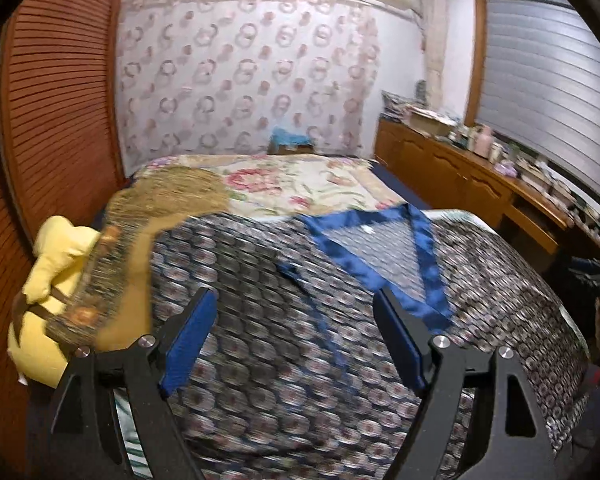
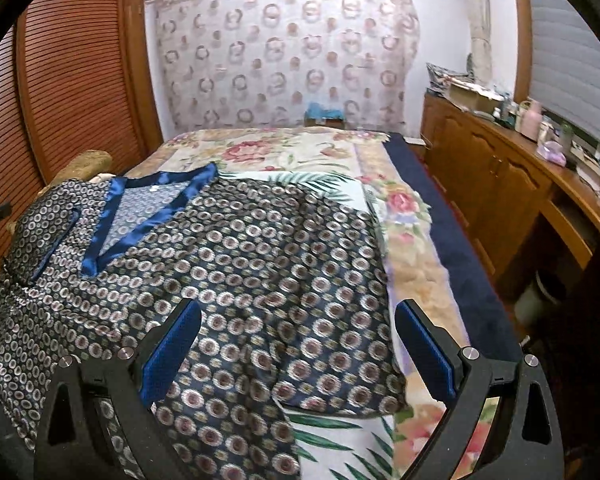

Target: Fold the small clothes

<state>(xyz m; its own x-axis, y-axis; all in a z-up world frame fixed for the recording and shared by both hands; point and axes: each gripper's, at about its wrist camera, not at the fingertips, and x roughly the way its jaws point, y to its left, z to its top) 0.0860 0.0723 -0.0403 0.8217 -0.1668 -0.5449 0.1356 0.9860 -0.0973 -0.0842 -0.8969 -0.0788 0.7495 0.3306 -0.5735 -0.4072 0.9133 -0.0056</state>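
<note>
A dark blue patterned shirt [image 1: 300,300] with a shiny blue V-neck collar [image 1: 380,248] lies spread flat on the bed, collar toward the far end. It also shows in the right wrist view [image 2: 260,260], with the collar [image 2: 148,212] at the left. My left gripper [image 1: 296,344] hovers open above the shirt's middle, holding nothing. My right gripper [image 2: 298,356] hovers open above the shirt's lower right part, near its right edge, holding nothing.
The bed has a floral cover [image 2: 300,152] and a leaf-print sheet [image 2: 340,440]. A yellow plush toy [image 1: 52,280] and a brown cushion [image 1: 160,208] lie at the left. A slatted wardrobe [image 1: 52,120] stands left, a cluttered wooden cabinet [image 2: 500,184] right.
</note>
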